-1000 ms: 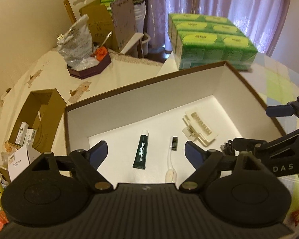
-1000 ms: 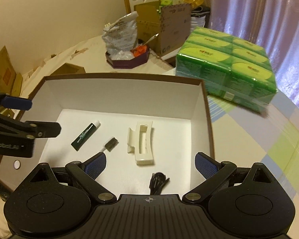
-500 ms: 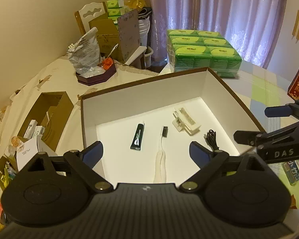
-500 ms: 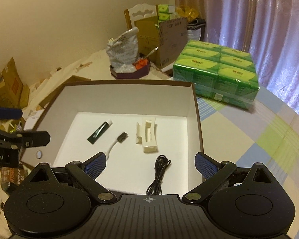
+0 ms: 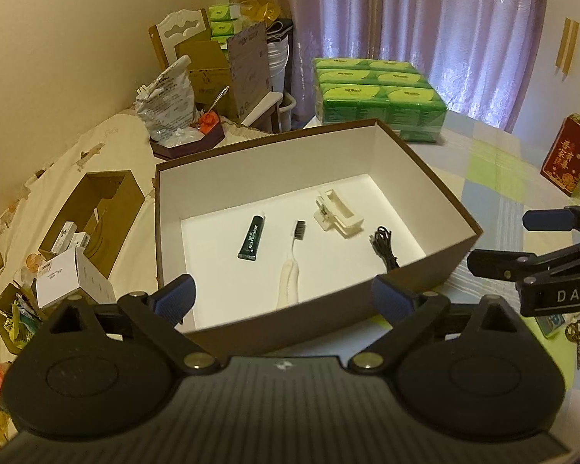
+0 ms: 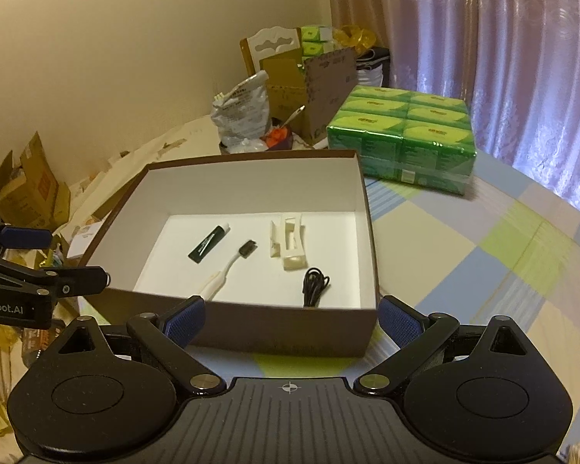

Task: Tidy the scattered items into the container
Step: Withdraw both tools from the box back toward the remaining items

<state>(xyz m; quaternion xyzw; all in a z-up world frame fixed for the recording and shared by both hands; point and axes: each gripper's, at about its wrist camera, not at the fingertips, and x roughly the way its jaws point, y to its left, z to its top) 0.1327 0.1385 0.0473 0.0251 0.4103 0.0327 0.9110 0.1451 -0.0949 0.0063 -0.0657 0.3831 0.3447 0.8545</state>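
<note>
Nearest in each wrist view is that view's own claw. The left claw (image 5: 282,299) hangs just short of the box's near wall with its blue-padded fingers spread wide and nothing between them; the right claw (image 6: 292,319) does the same from the other side, released and empty. Both sit outside and above the rim, which suits hands that have nothing more to carry. Each also shows at the edge of the other's view, so the two flank the near end of the box.

Next comes the container (image 6: 290,330), an open brown box with a white lining, standing on the checked cloth of the surface (image 6: 464,255). All four loose items lie flat on its floor, apart from one another: the black cable (image 6: 314,285) coiled nearest the front wall, the white toothbrush (image 6: 228,268) with its handle toward the front and its dark bristles pointing in, the green tube (image 6: 208,244) to its left, and the cream plastic clip holder (image 6: 289,246) further back. Spread out like this, none rests on another. I judge the tidying essentially done, since no stray item of this kind shows on the cloth near the box.

Beyond stand the green tissue packs (image 6: 402,137), then cardboard boxes and the curtain.
</note>
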